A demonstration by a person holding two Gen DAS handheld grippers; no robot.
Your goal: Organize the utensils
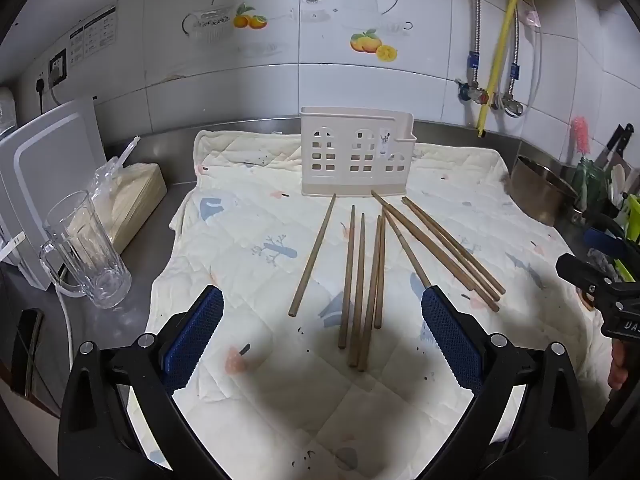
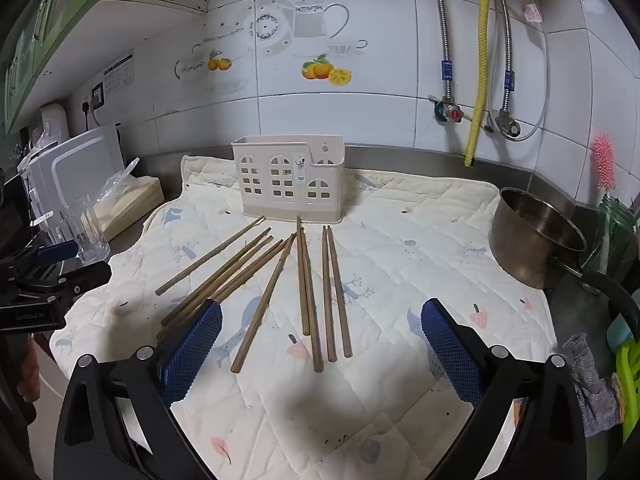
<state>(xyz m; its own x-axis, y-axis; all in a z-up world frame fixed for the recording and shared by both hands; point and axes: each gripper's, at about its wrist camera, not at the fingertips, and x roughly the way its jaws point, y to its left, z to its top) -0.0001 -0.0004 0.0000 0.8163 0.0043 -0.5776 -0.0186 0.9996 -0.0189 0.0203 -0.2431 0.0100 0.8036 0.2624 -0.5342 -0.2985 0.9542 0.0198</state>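
Chopsticks (image 1: 360, 272) loose on the cloth (image 1: 248, 208), near side of the holder (image 1: 356, 152).
Left tongs (image 1: 322, 328) and right tongs (image 2: 322, 340) both spread wide, seemingly empty.

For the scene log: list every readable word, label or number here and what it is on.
"DA", cut off by the frame edge: black right gripper.
White sticker on the cream plastic utensil holder: too small to read.
Black-and-white wall notice: too small.
Print on the black left gripper: blurred.
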